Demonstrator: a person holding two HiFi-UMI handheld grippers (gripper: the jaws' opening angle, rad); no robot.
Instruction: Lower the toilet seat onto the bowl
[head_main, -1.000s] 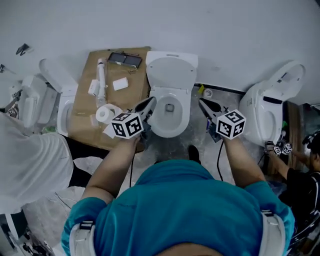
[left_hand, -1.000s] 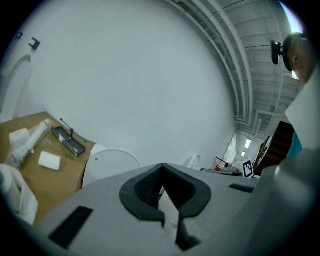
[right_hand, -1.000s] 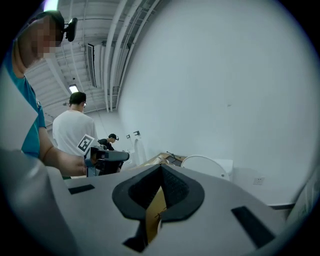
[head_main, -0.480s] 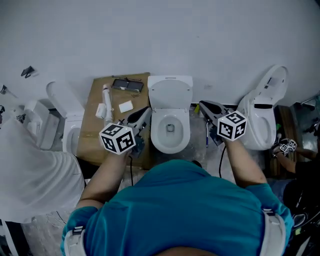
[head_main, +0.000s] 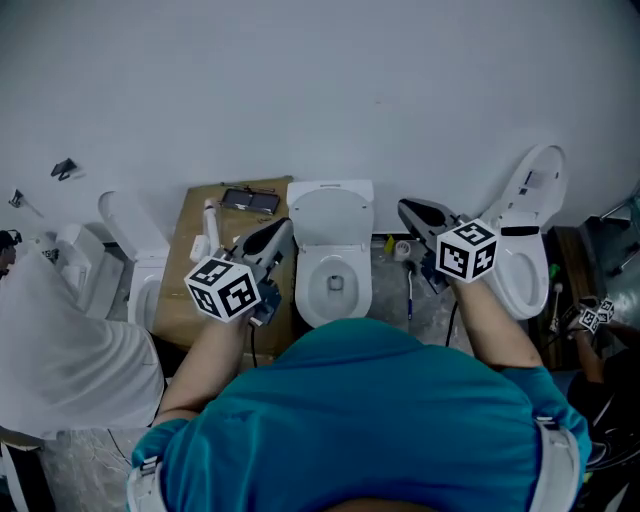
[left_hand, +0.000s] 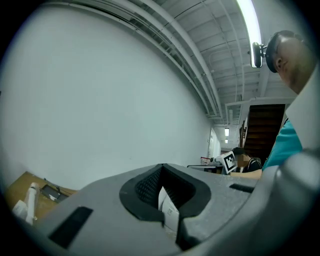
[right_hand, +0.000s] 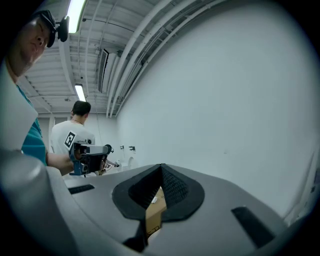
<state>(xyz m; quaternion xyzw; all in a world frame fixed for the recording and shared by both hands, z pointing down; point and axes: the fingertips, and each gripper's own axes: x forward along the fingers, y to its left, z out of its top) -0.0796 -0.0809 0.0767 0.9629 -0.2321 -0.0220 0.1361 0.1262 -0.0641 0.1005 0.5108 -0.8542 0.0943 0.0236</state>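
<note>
Head view: toilet (head_main: 334, 290) sits against the wall, dead centre. Toilet seat (head_main: 332, 214) is up, standing behind the bowl (head_main: 312, 300); can't split seat from lid here. Left gripper (head_main: 283, 226) hangs just left of the seat, over the edge of a cardboard sheet (head_main: 180, 300), not touching the toilet. Right gripper (head_main: 405, 207) hangs just right of the seat, also clear of it. Cardboard carries a white pipe (head_main: 209, 222) and a flat dark item (head_main: 249, 201). Second toilet (head_main: 528, 250) with lid up on the right, third toilet (head_main: 135, 260) on the left, person in white (head_main: 70, 350) at the left edge. Left gripper view: left gripper (left_hand: 161, 166) has its fingers pressed together at the tips, nothing held; a bit of white porcelain shows through the notch behind them. Wall ahead, cardboard low left, another person (left_hand: 245, 159) far right. Right gripper view: right gripper (right_hand: 161, 166) fingers also meet at the tips, nothing between them; brown cardboard shows through the notch. Person in white stands at left, bare wall ahead.
</note>
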